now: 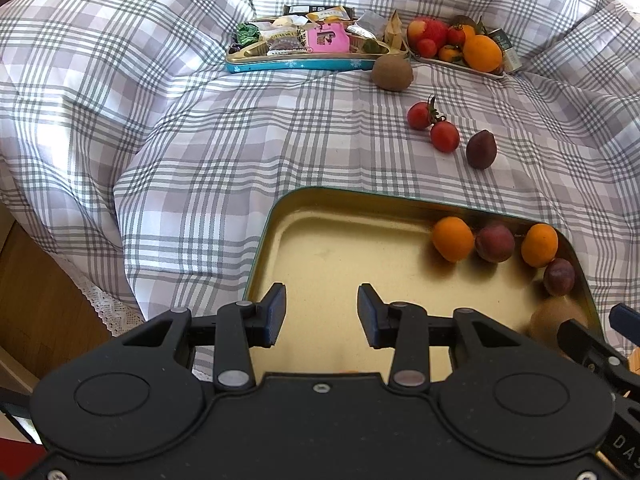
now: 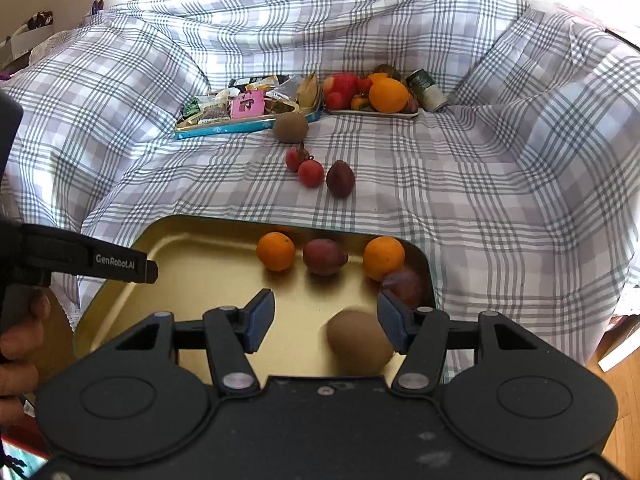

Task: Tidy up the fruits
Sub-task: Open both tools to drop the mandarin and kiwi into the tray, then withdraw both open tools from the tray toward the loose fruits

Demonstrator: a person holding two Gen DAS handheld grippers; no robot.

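Observation:
A gold tin tray [image 1: 340, 248] [image 2: 208, 272] lies on the checked cloth. At its far right side sit two oranges [image 1: 453, 239] [image 2: 275, 251] and two dark purple fruits [image 1: 495, 242] [image 2: 324, 257]. My left gripper [image 1: 322, 312] hangs open over the tray's bare floor, with nothing between its fingers. My right gripper [image 2: 325, 312] is open too. A blurred brown kiwi [image 2: 358, 342] [image 1: 554, 316] rests in the tray beside its right pad, well clear of the left pad. On the cloth beyond lie another kiwi [image 1: 392, 73], two cherry tomatoes [image 1: 445, 136] and a dark fruit [image 1: 481, 150].
At the back a blue tin [image 1: 304, 65] holds wrapped snacks. A white dish [image 1: 456, 62] of mixed fruit stands to its right, with a can [image 1: 506, 52] beside it. The cloth rises in folds all round. Wooden floor [image 1: 40, 300] shows at the left. A hand [image 2: 20, 340] holds the left gripper's handle.

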